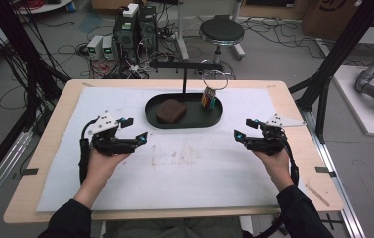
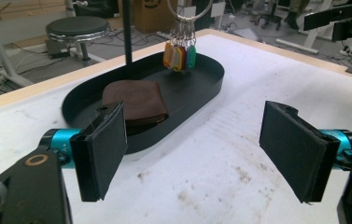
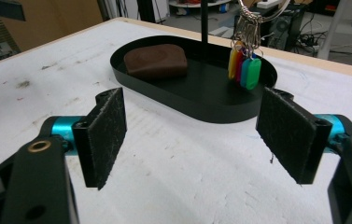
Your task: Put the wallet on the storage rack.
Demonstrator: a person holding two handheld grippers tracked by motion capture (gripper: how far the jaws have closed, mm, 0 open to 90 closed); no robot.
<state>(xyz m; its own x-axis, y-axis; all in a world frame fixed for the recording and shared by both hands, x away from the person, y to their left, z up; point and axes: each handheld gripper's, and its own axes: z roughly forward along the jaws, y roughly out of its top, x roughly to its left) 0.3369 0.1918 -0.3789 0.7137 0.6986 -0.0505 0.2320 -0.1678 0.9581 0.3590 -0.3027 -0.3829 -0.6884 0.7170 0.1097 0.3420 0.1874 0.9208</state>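
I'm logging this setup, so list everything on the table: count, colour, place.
tray: one, black, oval, far middle of the mat.
wallet: one, brown, lying in the tray's left half.
stand: one, black, post rising from the tray with a crossbar.
key ring: one, metal, hanging from the stand.
tags: several, orange, yellow, green and others, hanging over the tray's right end.
mat: one, white, stained, covering the table.
left gripper: one, black, jaws open, empty.
right gripper: one, black, jaws open, empty.

From my end: grey floor (image 1: 274, 54) w/ cables everywhere, black round stool (image 1: 221, 30) behind the wooden table (image 1: 298, 124), two PC towers (image 1: 135, 29) beside it, cardboard boxes (image 1: 333, 15) far right, black frame posts (image 1: 343, 49) either side.
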